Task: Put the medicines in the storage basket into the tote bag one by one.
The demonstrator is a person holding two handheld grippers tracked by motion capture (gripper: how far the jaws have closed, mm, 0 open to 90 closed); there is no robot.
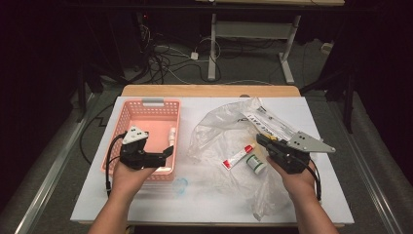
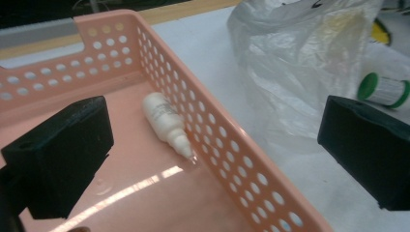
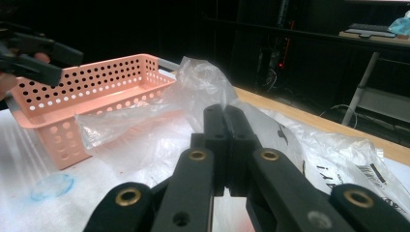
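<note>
a: where's the bottle (image 2: 167,123)?

b: in the pink basket (image 1: 127,127), lying on its floor against the right-hand wall, nozzle toward the person. in the left gripper view it sits between and beyond the two jaws, long axis running roughly along that wall.

a: and the left gripper (image 1: 167,152)?

b: held over the basket's near right corner, jaws spread wide with nothing between them. one jaw is inside the basket, the other out past the wall over the table (image 1: 204,202).

a: what's still outside?

b: a red-capped tube (image 1: 238,157) and a green-capped vial (image 1: 255,163), side by side on the plastic bag (image 1: 219,131), just left of the right gripper (image 1: 260,139).

a: right gripper's state?

b: jaws pressed flat together in the right gripper view. i see no bag film or anything else pinched between them.

a: so which hand for the next item?

b: my guess is the work is moving toiletries from bag to basket. the tube and vial are nearer the right gripper. the tube's long axis runs diagonally, cap up and to the right, so jaws would need to open and close across it. the left would have to cross the basket wall to reach them.
</note>
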